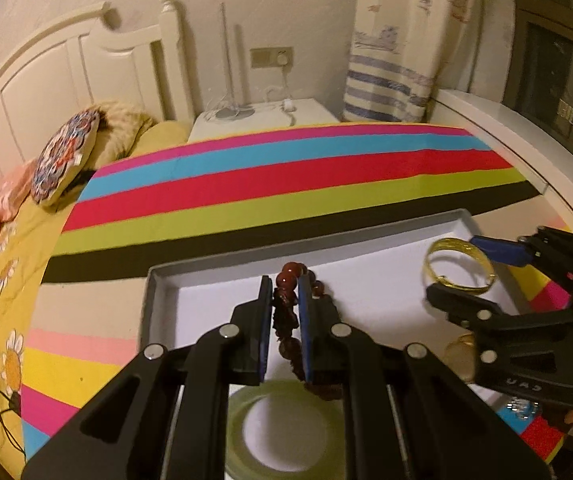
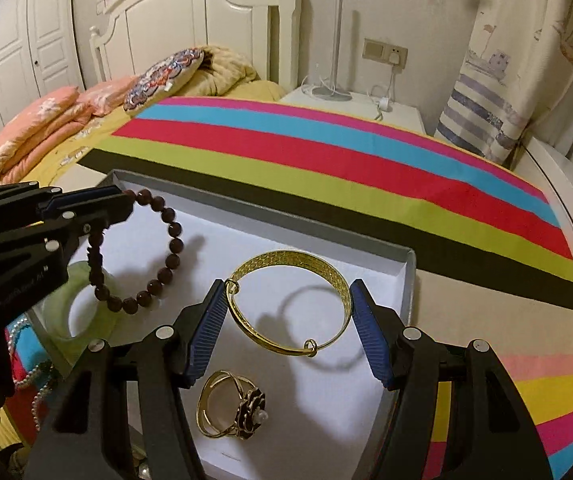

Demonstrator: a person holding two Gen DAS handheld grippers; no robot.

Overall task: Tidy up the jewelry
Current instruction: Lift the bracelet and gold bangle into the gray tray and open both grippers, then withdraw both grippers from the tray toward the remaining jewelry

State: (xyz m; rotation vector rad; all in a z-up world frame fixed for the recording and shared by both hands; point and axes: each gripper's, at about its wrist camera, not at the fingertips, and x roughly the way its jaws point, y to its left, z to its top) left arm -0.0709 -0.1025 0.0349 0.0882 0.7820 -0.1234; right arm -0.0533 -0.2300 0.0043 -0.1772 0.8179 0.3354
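Note:
A shallow grey tray with a white floor (image 1: pixel 206 304) (image 2: pixel 404 276) lies on a striped cloth. My left gripper (image 1: pixel 284 312) (image 2: pixel 124 200) is shut on a dark red bead bracelet (image 1: pixel 286 280) (image 2: pixel 174 240) and holds it hanging above the tray's left part. My right gripper (image 2: pixel 286 320) (image 1: pixel 454 268) is open around a gold bangle (image 2: pixel 298 264) (image 1: pixel 458 246), which touches both blue pads and casts a shadow on the tray floor. A pale green jade bangle (image 1: pixel 286 400) (image 2: pixel 62 304) and a gold bangle with a dark flower (image 2: pixel 230 408) lie in the tray.
The bright striped cloth (image 1: pixel 286 176) (image 2: pixel 326 152) covers the table. A pearl string (image 2: pixel 26 360) lies on the cloth left of the tray. A bed with pillows (image 2: pixel 86 100), a white nightstand (image 1: pixel 262 116) and a curtain (image 2: pixel 506 60) stand behind.

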